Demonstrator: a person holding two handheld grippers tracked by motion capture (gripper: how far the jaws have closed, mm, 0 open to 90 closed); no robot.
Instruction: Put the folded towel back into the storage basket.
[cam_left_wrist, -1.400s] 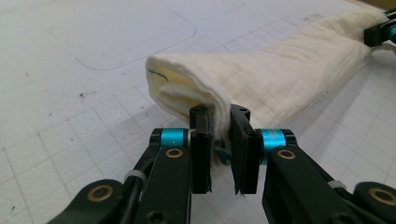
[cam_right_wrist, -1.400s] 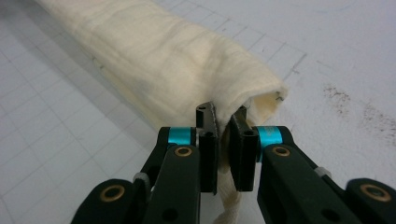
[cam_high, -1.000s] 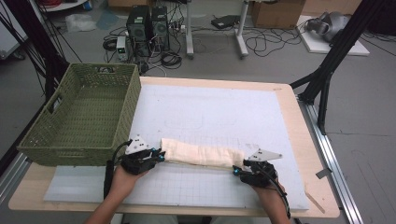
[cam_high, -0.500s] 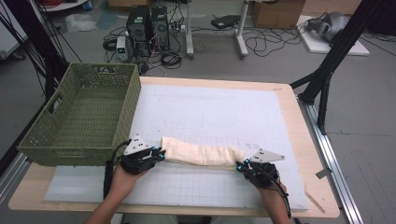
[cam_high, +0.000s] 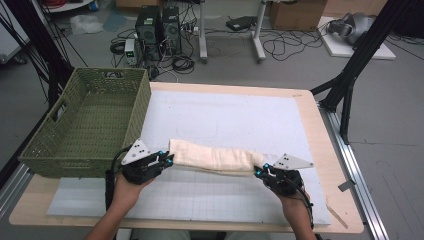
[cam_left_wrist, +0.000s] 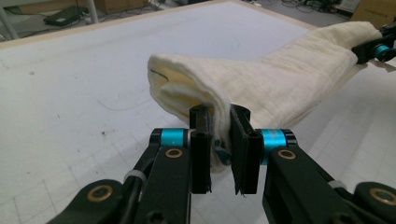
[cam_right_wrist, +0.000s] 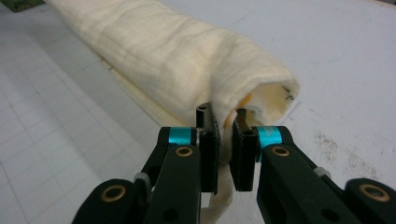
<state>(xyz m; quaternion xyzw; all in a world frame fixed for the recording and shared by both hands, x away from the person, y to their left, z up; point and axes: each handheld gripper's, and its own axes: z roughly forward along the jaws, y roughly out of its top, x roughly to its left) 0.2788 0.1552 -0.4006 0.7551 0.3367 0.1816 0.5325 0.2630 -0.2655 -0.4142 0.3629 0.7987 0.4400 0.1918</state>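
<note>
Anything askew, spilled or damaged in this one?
Nothing stands out. The rolled cream towel lies on the white mat, each end pinched by a tool: left tool, right tool. The green basket sits upright at the table's left.

Even, diffuse overhead light; no hard glare. High view soft and low in detail, floor clutter at the top muddy. White table mat (cam_high: 235, 120) bright, near washed out, grid lines faint. Soft short shadow under the rolled cream towel (cam_high: 215, 157) on its near side. In both gripper views the black jaws sit sharp up close, with dull highlights on the blue collars; the towel's far end and table edge go blurry. Straight lines bow slightly at the margins
</note>
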